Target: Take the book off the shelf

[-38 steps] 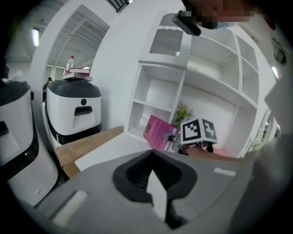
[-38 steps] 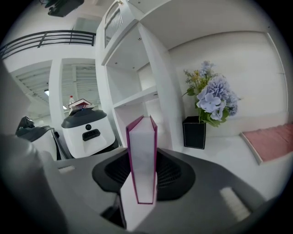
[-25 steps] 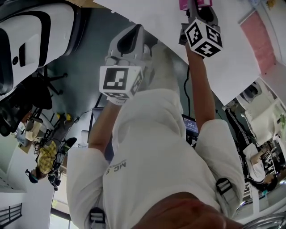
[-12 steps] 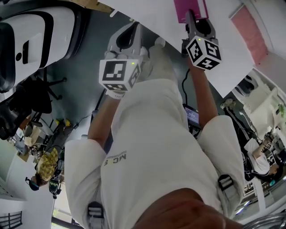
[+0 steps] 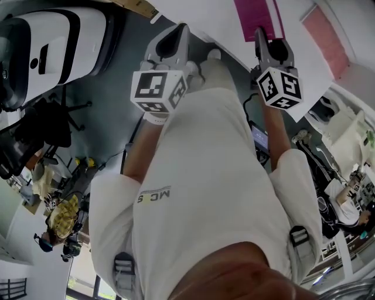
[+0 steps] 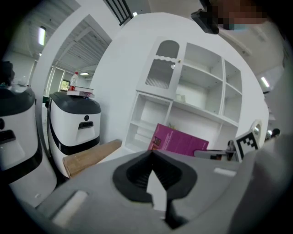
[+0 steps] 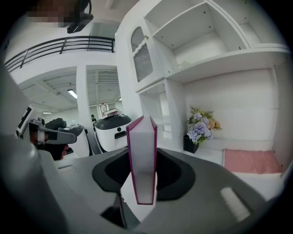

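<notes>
The right tool is closed on the book, a magenta-covered volume that is clamped by its covers between the two dark pads and is seen edge-on in the right gripper view, with its white page block turned toward the camera and its top standing above the jaws. In the left gripper view the same book is shown held out by the right tool in front of the lower compartments of the white shelf unit; whether it touches a shelf board cannot be told from there. In the head view the book is seen at the top edge, just beyond the right tool. The left tool is held beside it with its jaws brought together on nothing. A pot of flowers and a pink mat are seen on a shelf to the right of the book. A white and black machine and a wooden board are seen to the left of the shelf unit.
</notes>
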Tool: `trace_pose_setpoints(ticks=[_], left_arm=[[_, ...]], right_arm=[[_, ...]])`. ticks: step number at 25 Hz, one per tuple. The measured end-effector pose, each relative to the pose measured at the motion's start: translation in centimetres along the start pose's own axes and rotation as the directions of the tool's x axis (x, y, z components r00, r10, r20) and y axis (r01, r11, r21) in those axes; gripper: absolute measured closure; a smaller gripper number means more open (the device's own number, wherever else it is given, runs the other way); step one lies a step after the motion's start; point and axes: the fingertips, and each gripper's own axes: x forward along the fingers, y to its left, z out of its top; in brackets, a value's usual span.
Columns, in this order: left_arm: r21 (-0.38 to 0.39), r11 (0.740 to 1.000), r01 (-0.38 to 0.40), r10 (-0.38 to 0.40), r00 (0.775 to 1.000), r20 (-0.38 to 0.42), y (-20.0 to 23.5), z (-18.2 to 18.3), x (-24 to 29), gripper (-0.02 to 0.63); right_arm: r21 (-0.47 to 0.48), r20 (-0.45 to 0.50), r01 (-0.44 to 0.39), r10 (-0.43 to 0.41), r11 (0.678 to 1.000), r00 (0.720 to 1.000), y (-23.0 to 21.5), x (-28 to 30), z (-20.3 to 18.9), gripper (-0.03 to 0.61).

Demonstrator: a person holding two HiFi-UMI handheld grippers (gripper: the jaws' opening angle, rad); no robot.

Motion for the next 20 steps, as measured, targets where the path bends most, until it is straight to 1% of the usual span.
trace_pose_setpoints(ticks=[6, 13, 20], left_arm=[[0.029, 0.999, -0.017, 0.016, 0.998, 0.055, 0.8, 1.7, -3.2, 0.612], [0.050, 0.999, -0.018, 0.015, 0.998, 0.060, 0.7, 2.0, -4.6, 0.612], [0.054, 0.998, -0.035, 0.031, 0.997, 0.073, 1.5, 2.1, -6.1, 0.612]], right_arm=[[0.011, 0.038, 0.003, -0.004, 1.000, 0.999, 2.3, -2.9, 1.9, 0.439], [0.024, 0.055, -0.001, 0.000, 1.000, 0.998, 3.1, -5.0, 3.1, 0.439], [0.045, 0.068, 0.019, -0.022, 0.999, 0.997, 3.4, -6.5, 3.6, 0.439]])
